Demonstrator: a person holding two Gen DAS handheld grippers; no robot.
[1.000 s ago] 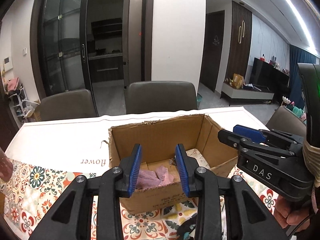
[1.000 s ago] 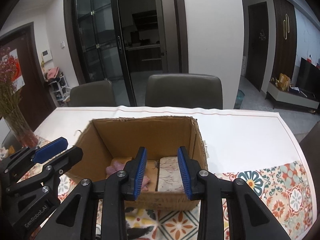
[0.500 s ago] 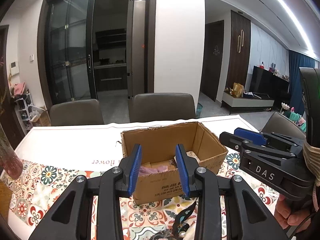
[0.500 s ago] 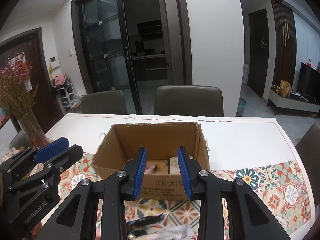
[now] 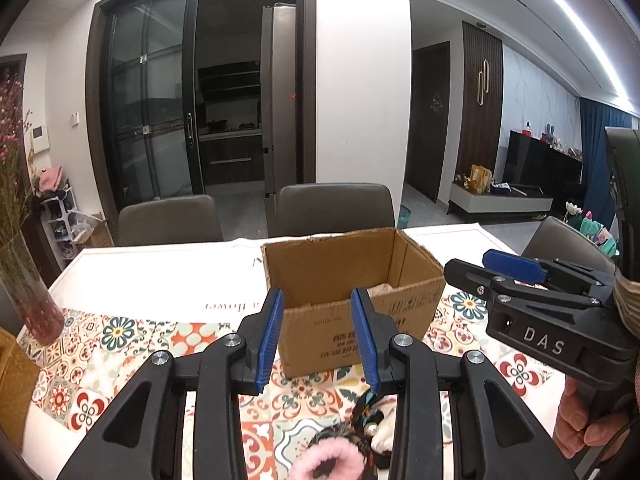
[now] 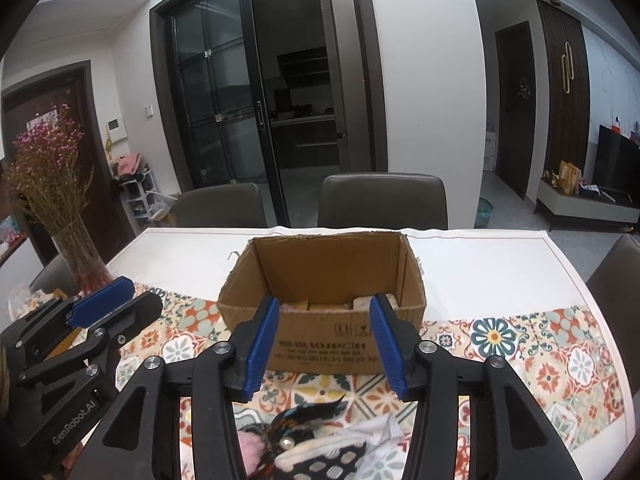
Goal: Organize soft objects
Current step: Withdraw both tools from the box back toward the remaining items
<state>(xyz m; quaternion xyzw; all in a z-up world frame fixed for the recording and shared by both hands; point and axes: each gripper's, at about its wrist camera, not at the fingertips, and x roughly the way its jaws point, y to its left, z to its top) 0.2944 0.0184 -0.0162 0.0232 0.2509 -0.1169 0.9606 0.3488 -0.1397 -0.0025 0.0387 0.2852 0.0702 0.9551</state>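
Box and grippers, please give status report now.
Left gripper empty, part open. Right gripper empty, jaws opening. Box open, soft items inside. Loose pile near edge; path clear.

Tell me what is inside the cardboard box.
Inside the cardboard box, a pale folded cloth shows at the right and a pinkish one at the left, low behind the front wall. That wall hides the rest of the floor.

A glass vase (image 6: 82, 258) of dried pink flowers stands at the table's (image 6: 480, 264) left edge, on a patterned tile-print cloth (image 6: 560, 360). Two grey chairs (image 6: 384, 200) face the far side. Behind them: dark glass sliding doors (image 6: 216, 112), white pillar (image 6: 424, 80), television (image 5: 540, 168) at right
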